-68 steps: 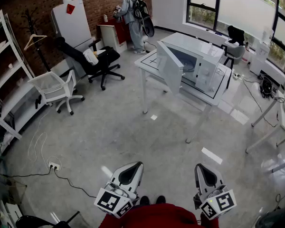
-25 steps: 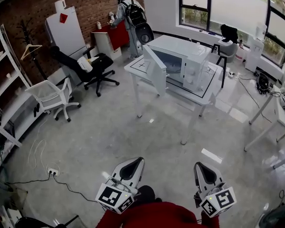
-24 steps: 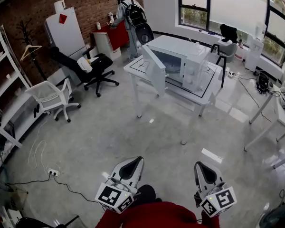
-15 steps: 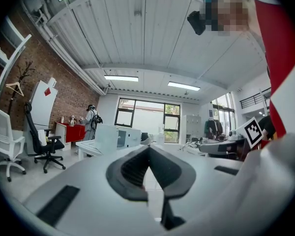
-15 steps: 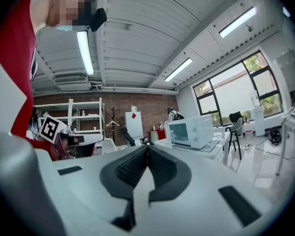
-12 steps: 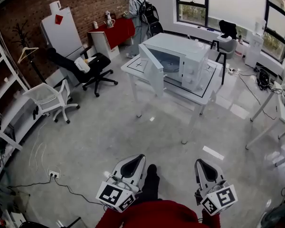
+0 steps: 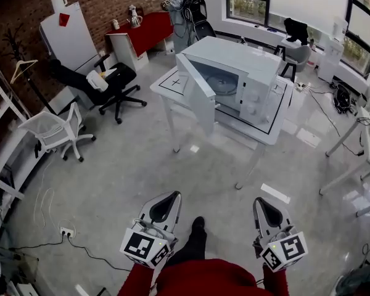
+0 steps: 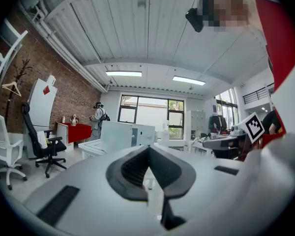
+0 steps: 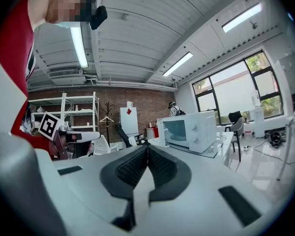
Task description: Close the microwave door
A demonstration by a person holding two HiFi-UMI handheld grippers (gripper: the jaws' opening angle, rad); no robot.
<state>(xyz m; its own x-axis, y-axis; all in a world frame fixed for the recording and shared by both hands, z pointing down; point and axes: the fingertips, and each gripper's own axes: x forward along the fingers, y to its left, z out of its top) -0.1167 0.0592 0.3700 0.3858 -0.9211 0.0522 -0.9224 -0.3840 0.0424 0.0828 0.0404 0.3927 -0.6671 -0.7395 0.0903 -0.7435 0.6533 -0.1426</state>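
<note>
A white microwave (image 7: 243, 82) stands on a white table (image 7: 172, 82) across the room, and its door (image 7: 196, 93) hangs wide open toward me. Low in the head view, well short of the table, my left gripper (image 7: 171, 195) and my right gripper (image 7: 259, 200) are both shut with nothing in them. In the right gripper view the microwave (image 9: 189, 130) shows ahead to the right, beyond the shut jaws of the right gripper (image 9: 147, 149). The left gripper view has the open door (image 8: 117, 136) far ahead, above the shut jaws of the left gripper (image 8: 149, 150).
A black office chair (image 7: 98, 82) and a white chair (image 7: 52, 131) stand to the left. Another person (image 7: 184, 8) stands at a red counter (image 7: 145, 32) behind the table. A power strip and cable (image 7: 66, 233) lie on the floor at my left. More tables (image 7: 367, 147) stand at right.
The table and microwave have grown larger and nearer in the head view as I walk toward them. Both grippers stay shut and in the same pose.
</note>
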